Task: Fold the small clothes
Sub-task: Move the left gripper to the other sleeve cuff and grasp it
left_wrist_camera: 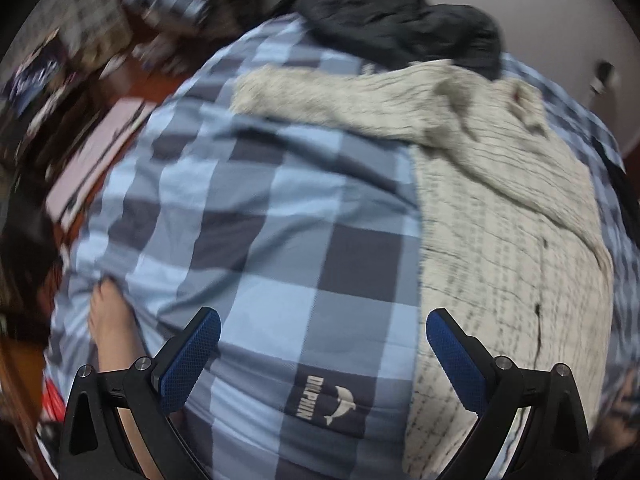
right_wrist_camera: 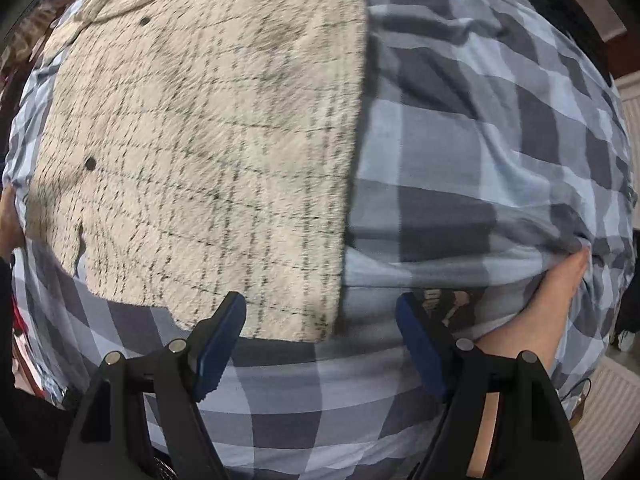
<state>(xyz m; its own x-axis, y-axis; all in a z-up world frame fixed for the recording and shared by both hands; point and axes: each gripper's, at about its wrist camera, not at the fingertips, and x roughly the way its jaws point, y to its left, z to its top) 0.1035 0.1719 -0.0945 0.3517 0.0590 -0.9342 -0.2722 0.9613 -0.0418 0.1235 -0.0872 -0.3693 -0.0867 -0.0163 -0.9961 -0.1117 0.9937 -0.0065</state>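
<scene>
The left tool (left_wrist_camera: 323, 354) has its two blue fingers (left_wrist_camera: 192, 360) wide apart, and nothing is between them. It hangs over a bed (left_wrist_camera: 248, 216) with a blue and gray checked cover. Right under the tool, a dark square on the cover has a small dolphin label (left_wrist_camera: 330, 400). A bare foot (left_wrist_camera: 108, 328) presses into the cover at the near left edge of the bed. The right tool (right_wrist_camera: 320, 338) also has its blue fingers (right_wrist_camera: 420, 344) spread apart and holds nothing. It hangs just over the near edge of a cream fuzzy top (right_wrist_camera: 208, 152) with thin dark lines and small dark buttons. The top lies spread out on the checked cover, its near edge close to the near edge of the bed. In the left view the same top (left_wrist_camera: 500, 220) lies on the right side of the bed, with one sleeve reaching across toward the far left. A dark piece of clothing (left_wrist_camera: 400, 20) is bunched at the far edge of the bed, touching the top. Another bare foot (right_wrist_camera: 552, 296) rests on the cover near the right tool. The pictures are a bit blurry.
</scene>
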